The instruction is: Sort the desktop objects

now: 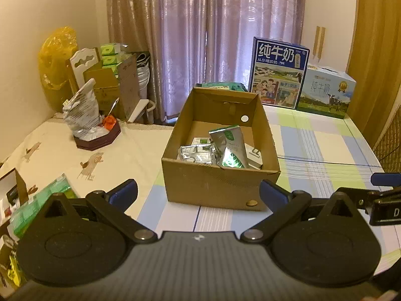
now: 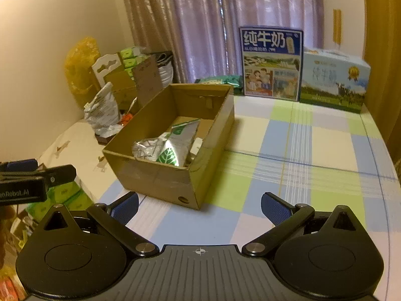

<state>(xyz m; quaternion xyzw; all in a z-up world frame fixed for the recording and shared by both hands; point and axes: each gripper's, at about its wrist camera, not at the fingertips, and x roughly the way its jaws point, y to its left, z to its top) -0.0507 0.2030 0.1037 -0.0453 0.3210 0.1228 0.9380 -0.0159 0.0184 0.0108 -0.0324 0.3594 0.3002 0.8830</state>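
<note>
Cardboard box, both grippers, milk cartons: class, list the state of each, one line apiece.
cardboard box: open-topped, upright, holding packets
silver-green pouch: inside box, leaning
left gripper: open, empty
right gripper: open, empty
blue milk carton: upright, closed
pale milk carton: upright, closed

Ahead of our left gripper (image 1: 198, 195), with its blue pads and black frame, we see a plain brown cardboard box (image 1: 213, 185) holding a silver pouch with a green leaf (image 1: 229, 148). Beneath it lies a tablecloth (image 1: 325, 150) checked in pale blue, lime green and cream. Beyond hang mauve curtains (image 1: 200, 37) and 2 milk cartons (image 1: 278, 72), blue and white.
</note>
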